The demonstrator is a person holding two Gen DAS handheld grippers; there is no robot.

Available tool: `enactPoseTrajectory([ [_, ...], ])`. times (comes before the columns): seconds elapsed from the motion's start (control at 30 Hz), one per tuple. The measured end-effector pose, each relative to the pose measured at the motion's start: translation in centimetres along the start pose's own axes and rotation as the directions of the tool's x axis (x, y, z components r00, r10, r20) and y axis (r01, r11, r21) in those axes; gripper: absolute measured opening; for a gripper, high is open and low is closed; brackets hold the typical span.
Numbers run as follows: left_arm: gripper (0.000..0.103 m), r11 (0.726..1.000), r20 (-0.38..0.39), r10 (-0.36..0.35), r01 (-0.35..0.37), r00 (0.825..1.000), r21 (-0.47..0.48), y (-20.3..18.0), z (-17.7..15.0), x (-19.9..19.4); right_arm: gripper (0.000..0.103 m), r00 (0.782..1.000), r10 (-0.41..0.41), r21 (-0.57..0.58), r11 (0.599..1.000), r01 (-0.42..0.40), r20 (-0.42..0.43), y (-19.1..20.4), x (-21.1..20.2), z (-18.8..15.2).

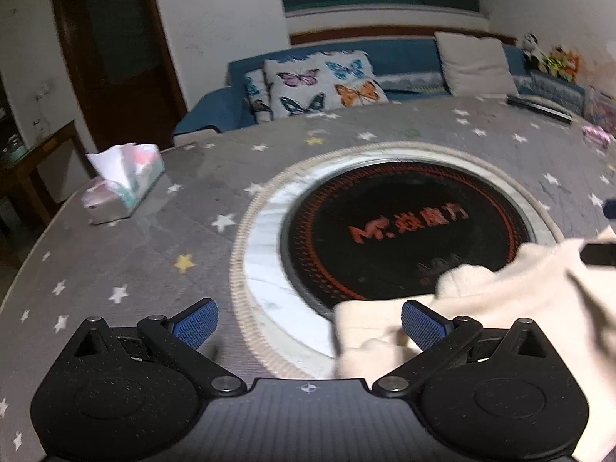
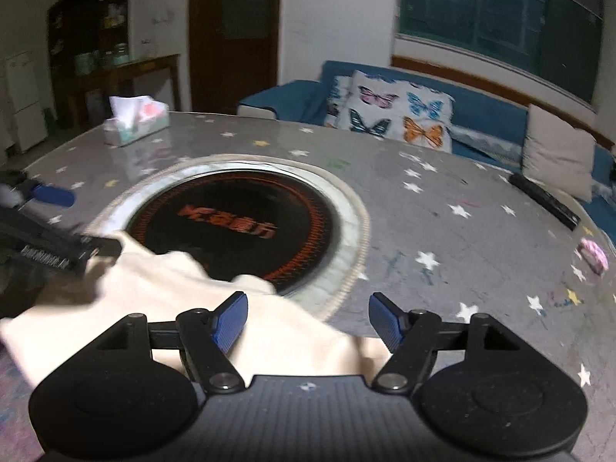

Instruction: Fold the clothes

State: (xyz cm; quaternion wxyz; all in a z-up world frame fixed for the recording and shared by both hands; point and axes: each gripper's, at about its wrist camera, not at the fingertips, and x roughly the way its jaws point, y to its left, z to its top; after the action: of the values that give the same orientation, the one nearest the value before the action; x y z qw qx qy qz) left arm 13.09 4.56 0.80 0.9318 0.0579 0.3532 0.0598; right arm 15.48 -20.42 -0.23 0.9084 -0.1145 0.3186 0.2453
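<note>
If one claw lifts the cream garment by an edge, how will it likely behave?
The cream garment will probably droop and trail: it already lies in soft rumples, so it looks floppy, not stiff. It seems light, thin fabric. Part of it drapes over the black round plate set in the table, so a push would likely bunch it rather than slide it whole.

star-print table [image 1: 127,254] carries cream garment [image 1: 500,300], tissue box [image 1: 125,181].

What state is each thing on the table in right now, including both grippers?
Left gripper: open, holding nothing.
Right gripper: open, cloth under it, not gripped.
Cream garment: rumpled, unfolded, partly over the round black cooktop.
Cooktop: partly covered by the garment.
Tissue box: open, tissue sticking out.
</note>
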Motion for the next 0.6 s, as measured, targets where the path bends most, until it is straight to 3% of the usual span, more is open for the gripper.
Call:
enactPoseTrajectory([
  [0.23, 0.103, 0.990, -0.006, 0.040, -0.040, 0.999, -0.134, 4.1, -0.9, -1.8, 0.072, 0.996, 0.085, -0.115, 0.990, -0.083, 0.012, 5.0, -1.0, -0.4],
  [0.43, 0.103, 0.971, -0.032, 0.036, -0.043, 0.999, -0.234, 6.5, -2.6, -2.9, 0.073, 0.988, 0.149, -0.253, 0.958, -0.133, 0.045, 10.4, -2.5, -1.5],
  [0.6, 0.103, 0.964, -0.045, 0.024, -0.035, 0.999, -0.263, 7.0, -3.7, -3.4, 0.073, 0.980, 0.188, -0.365, 0.918, -0.154, 0.061, 14.8, -3.0, -3.0],
])
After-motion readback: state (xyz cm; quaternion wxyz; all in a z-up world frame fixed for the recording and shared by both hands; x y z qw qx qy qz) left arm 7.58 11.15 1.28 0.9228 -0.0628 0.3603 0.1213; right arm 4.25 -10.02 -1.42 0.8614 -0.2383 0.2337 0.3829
